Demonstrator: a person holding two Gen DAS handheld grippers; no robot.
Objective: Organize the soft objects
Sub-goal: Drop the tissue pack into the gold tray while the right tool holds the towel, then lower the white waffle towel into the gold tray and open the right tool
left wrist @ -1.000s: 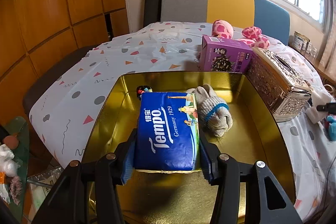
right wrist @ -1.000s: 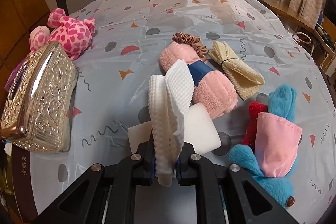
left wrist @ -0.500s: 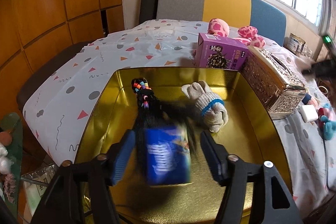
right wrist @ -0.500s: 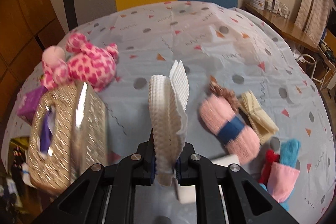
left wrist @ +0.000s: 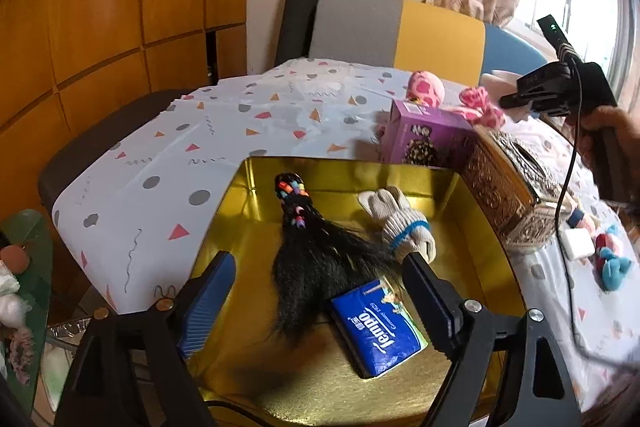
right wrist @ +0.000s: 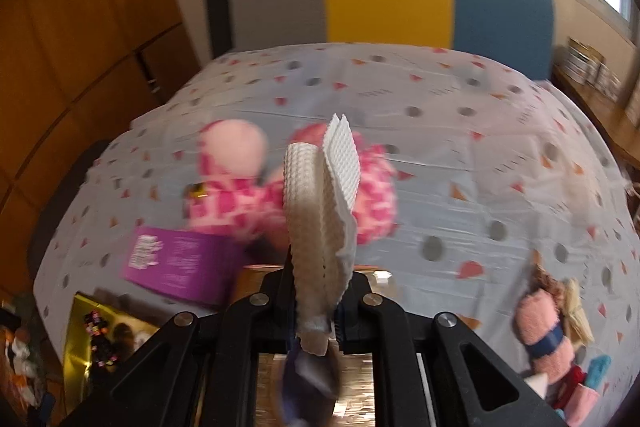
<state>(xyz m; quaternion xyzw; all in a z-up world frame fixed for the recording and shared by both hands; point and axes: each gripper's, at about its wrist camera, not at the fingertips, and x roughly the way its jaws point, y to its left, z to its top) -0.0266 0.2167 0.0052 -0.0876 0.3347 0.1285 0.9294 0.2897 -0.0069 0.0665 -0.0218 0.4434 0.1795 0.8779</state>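
A gold tray [left wrist: 344, 165] holds a black hair piece with coloured beads [left wrist: 316, 259], a knit glove [left wrist: 404, 223] and a blue Tempo tissue pack [left wrist: 376, 327]. The pack lies flat on the tray floor. My left gripper [left wrist: 318, 291] hangs over it with its jaws opening wide, and neither pad touches the pack. My right gripper [right wrist: 314, 311] is shut on a folded white waffle cloth [right wrist: 320, 211], which stands up between the fingers. It is high over the table beside a pink spotted plush [right wrist: 236, 187].
A purple box [left wrist: 420, 135] and an ornate silver tissue box [left wrist: 508, 187] stand along the tray's far and right sides. A pink rolled towel [right wrist: 544, 331], a blue plush [left wrist: 614, 263] and a white block [left wrist: 578, 243] lie at the right. A hand [left wrist: 608, 123] is at the upper right.
The left jaws spread and let go of the tissue pack, which dropped into the tray, uncovering the hair piece. The right gripper carried the white cloth up and left, away from the towels.
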